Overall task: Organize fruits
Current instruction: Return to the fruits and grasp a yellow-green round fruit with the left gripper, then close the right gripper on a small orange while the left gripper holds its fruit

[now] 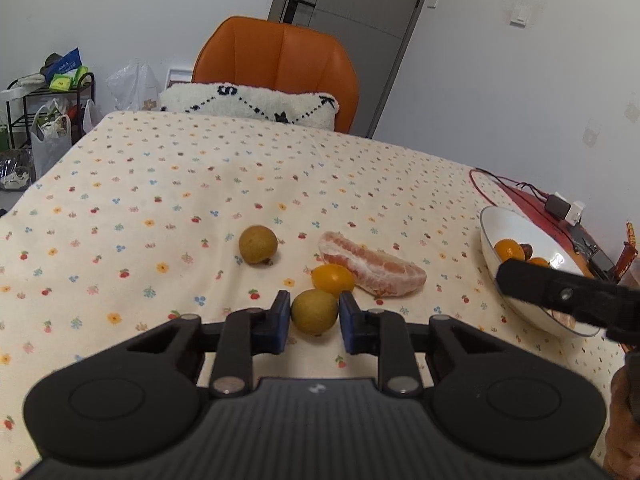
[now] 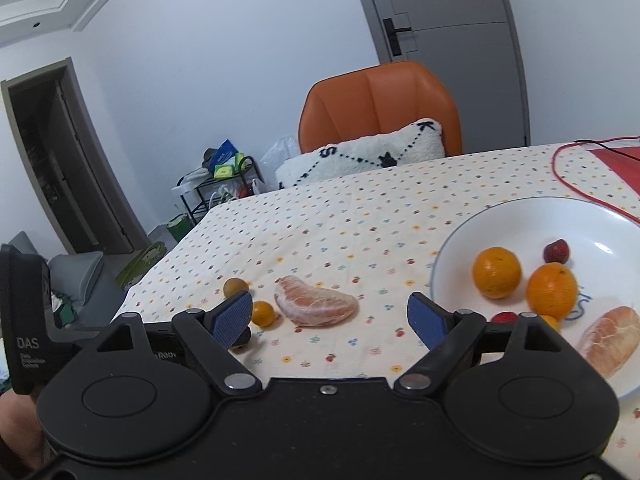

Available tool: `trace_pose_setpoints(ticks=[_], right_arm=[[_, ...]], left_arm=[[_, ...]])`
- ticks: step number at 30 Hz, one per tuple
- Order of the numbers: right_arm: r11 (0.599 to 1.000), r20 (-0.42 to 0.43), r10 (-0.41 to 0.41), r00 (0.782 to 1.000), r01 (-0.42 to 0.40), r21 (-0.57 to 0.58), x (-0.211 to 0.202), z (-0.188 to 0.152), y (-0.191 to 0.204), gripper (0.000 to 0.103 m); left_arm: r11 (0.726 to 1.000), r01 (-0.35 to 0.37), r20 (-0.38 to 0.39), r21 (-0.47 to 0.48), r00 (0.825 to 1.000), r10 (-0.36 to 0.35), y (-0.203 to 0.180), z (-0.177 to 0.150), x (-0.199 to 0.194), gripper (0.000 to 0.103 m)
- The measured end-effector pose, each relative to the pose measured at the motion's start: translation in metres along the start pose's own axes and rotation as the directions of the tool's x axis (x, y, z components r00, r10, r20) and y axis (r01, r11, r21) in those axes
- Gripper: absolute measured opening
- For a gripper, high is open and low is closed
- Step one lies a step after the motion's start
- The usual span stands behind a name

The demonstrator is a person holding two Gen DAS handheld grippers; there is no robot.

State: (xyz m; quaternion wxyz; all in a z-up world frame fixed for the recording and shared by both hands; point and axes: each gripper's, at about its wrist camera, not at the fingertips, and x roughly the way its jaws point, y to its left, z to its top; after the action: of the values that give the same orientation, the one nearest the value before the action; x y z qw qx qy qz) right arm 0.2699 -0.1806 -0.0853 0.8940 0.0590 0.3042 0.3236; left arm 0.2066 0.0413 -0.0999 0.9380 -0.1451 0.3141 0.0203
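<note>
While the left gripper (image 1: 314, 312) pinches a yellow-green round fruit (image 1: 314, 317) on the tablecloth (image 1: 160, 184), the right gripper (image 2: 330, 314) gapes empty; a pomelo segment (image 1: 370, 268) lies just beyond that fruit, the white bowl (image 2: 520, 212) farther right.

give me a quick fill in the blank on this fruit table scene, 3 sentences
1. The left gripper is shut on a small ____ fruit.
2. The peeled pomelo segment on the tablecloth lies next to a small ____ kumquat.
3. The right gripper is ____ and holds nothing.

Missing words: brown; orange; open
</note>
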Motion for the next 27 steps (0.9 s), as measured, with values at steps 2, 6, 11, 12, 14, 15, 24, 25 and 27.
trace_pose_setpoints(ticks=[2,6,11,12,14,15,24,25,27], right_arm=[[1.0,-0.01,0.005,1.0,-0.005,-0.003,0.004,-0.001,0.003,0.084],[1.0,-0.031,0.02,0.999,-0.02,-0.006,0.013,-0.002,0.011,0.08],[0.999,-0.051,0.038,0.998,-0.039,-0.013,0.023,-0.004,0.022,0.073],[0.999,-0.055,0.042,0.998,-0.042,-0.014,0.026,-0.004,0.024,0.071],[0.999,-0.063,0.047,0.997,-0.048,-0.017,0.03,-0.004,0.027,0.069],[0.999,-0.066,0.049,0.997,-0.05,-0.018,0.032,-0.004,0.029,0.068],[0.997,-0.107,0.066,0.992,-0.068,-0.024,0.052,-0.008,0.044,0.055],[0.997,-0.113,0.068,0.991,-0.071,-0.023,0.054,-0.009,0.046,0.053],[0.997,-0.125,0.072,0.99,-0.075,-0.021,0.059,-0.01,0.048,0.046]], left_arm=[[1.0,0.0,0.01,0.001,1.0,0.0,0.003,0.002,-0.004,0.024],[1.0,-0.008,0.024,-0.008,1.0,0.009,0.013,0.006,-0.01,0.024],[1.0,-0.019,0.032,-0.022,0.999,0.02,0.024,0.008,-0.014,0.024],[1.0,-0.021,0.033,-0.024,0.999,0.021,0.026,0.009,-0.015,0.024],[0.999,-0.023,0.036,-0.028,0.999,0.024,0.03,0.009,-0.017,0.024],[0.999,-0.024,0.038,-0.03,0.999,0.025,0.032,0.009,-0.018,0.024],[0.998,-0.034,0.048,-0.05,0.998,0.037,0.051,0.011,-0.025,0.024],[0.998,-0.035,0.049,-0.052,0.998,0.038,0.053,0.012,-0.025,0.024],[0.998,-0.037,0.052,-0.056,0.998,0.04,0.056,0.012,-0.026,0.024]])
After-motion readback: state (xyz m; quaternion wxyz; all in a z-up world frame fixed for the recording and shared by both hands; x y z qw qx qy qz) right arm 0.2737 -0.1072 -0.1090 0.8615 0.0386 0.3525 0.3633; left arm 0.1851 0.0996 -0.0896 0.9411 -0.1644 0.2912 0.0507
